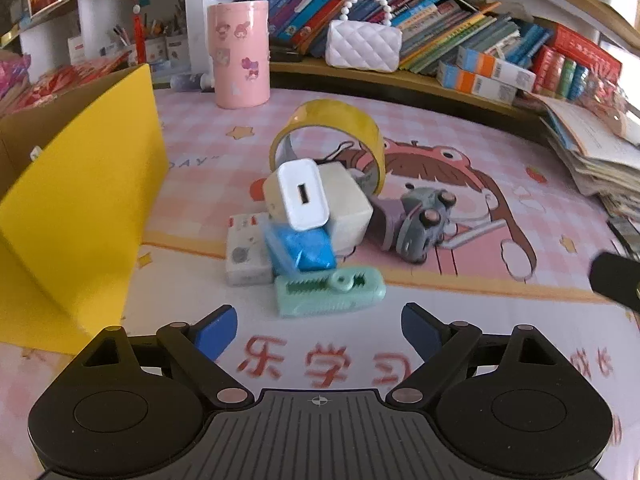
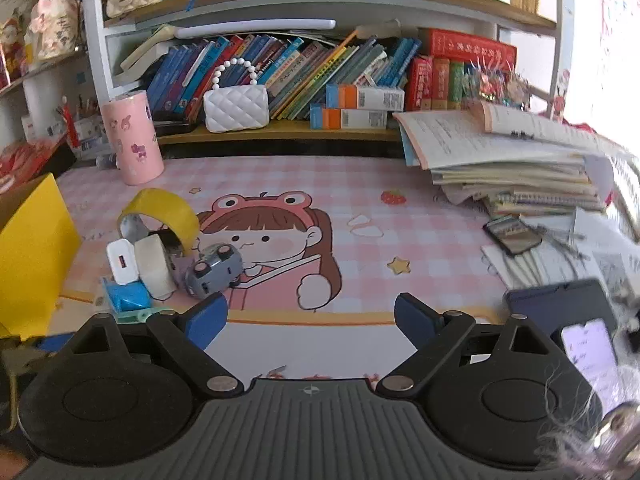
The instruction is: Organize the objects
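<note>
A small pile lies on the pink cartoon desk mat [image 1: 460, 312]: a white USB charger [image 1: 302, 196] on top, a cream block [image 1: 346, 208], a blue packet [image 1: 304, 250], a white eraser [image 1: 245, 254], a mint-green clip [image 1: 330, 290], a grey toy car [image 1: 424, 220] and a yellow tape roll [image 1: 332, 136]. My left gripper [image 1: 319, 330] hovers open just short of the clip, nothing between its blue pads. My right gripper [image 2: 311, 318] is open over the mat, the toy car [image 2: 214, 270], charger [image 2: 121, 262] and tape roll [image 2: 160, 212] to its left.
An open yellow box [image 1: 80, 208] stands left of the pile. A pink cylinder [image 1: 238, 54] and a white quilted purse [image 1: 362, 46] sit at the back below shelves of books. A stack of books [image 2: 516, 168], a phone [image 2: 588, 354] and papers crowd the right side.
</note>
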`<action>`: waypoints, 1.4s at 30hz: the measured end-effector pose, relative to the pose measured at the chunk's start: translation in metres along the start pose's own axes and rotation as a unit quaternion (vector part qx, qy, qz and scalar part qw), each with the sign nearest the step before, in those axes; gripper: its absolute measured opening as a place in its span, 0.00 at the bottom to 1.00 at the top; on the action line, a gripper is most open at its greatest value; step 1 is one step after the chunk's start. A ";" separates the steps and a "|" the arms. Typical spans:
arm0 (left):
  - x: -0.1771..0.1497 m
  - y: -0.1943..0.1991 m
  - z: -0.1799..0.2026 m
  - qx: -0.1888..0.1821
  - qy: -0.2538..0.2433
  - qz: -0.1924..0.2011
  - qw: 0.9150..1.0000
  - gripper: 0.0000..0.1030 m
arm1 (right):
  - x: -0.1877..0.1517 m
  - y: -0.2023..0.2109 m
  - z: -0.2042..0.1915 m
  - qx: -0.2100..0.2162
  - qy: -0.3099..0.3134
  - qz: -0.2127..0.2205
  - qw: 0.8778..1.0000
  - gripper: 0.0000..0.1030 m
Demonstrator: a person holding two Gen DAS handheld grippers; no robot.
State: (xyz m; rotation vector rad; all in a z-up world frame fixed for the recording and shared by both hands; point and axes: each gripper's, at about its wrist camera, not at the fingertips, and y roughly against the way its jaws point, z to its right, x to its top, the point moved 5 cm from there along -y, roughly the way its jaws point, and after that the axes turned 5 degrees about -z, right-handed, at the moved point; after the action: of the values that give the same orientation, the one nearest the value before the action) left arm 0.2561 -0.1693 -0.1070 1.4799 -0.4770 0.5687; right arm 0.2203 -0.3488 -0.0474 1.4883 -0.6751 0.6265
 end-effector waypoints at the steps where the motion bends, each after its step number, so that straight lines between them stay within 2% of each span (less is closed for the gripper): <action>1: 0.002 -0.004 0.003 0.003 0.002 0.003 1.000 0.87 | 0.000 -0.001 0.001 0.000 0.005 0.001 1.000 0.88; 8: 0.011 -0.023 0.015 0.034 0.003 -0.003 0.999 0.77 | 0.001 -0.006 0.009 0.000 0.022 0.001 1.000 0.88; 12: 0.013 -0.027 0.013 0.045 0.004 0.001 0.999 0.67 | 0.002 -0.010 0.011 0.000 0.024 -0.003 1.000 0.88; 16: 0.012 -0.021 0.005 0.031 0.007 -0.003 0.999 0.67 | 0.005 -0.015 0.009 0.005 0.024 -0.002 1.000 0.88; 18: 0.008 -0.014 -0.005 0.012 0.015 -0.010 1.000 0.67 | 0.008 -0.019 0.005 0.013 0.027 -0.002 1.000 0.88; 23: 0.000 0.013 -0.044 -0.022 0.048 -0.015 0.999 0.67 | 0.014 -0.040 -0.016 0.060 0.050 -0.006 0.997 0.90; 29: -0.016 0.043 -0.088 -0.040 0.087 -0.019 0.995 0.67 | 0.015 -0.089 -0.055 0.127 0.125 -0.032 0.983 0.91; 31: -0.020 0.047 -0.097 -0.038 0.099 -0.020 0.994 0.67 | 0.017 -0.103 -0.068 0.136 0.149 -0.035 0.979 0.90; 36: -0.026 0.058 -0.111 -0.030 0.108 -0.015 0.994 0.67 | 0.018 -0.130 -0.088 0.122 0.227 -0.039 0.965 0.84; 38: -0.028 0.060 -0.114 -0.031 0.111 -0.015 0.993 0.67 | 0.018 -0.138 -0.088 0.127 0.227 -0.050 0.964 0.78; 40: -0.031 0.062 -0.117 -0.032 0.111 -0.015 0.993 0.67 | 0.018 -0.143 -0.088 0.136 0.212 -0.061 0.966 0.67; 42: -0.032 0.063 -0.118 -0.034 0.111 -0.013 0.993 0.67 | 0.020 -0.143 -0.086 0.141 0.196 -0.065 0.968 0.65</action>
State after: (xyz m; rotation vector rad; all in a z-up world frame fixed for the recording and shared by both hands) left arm 0.1864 -0.0534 -0.0823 1.3375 -0.2999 0.6797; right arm 0.3410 -0.2627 -0.1269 1.5910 -0.1840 0.9123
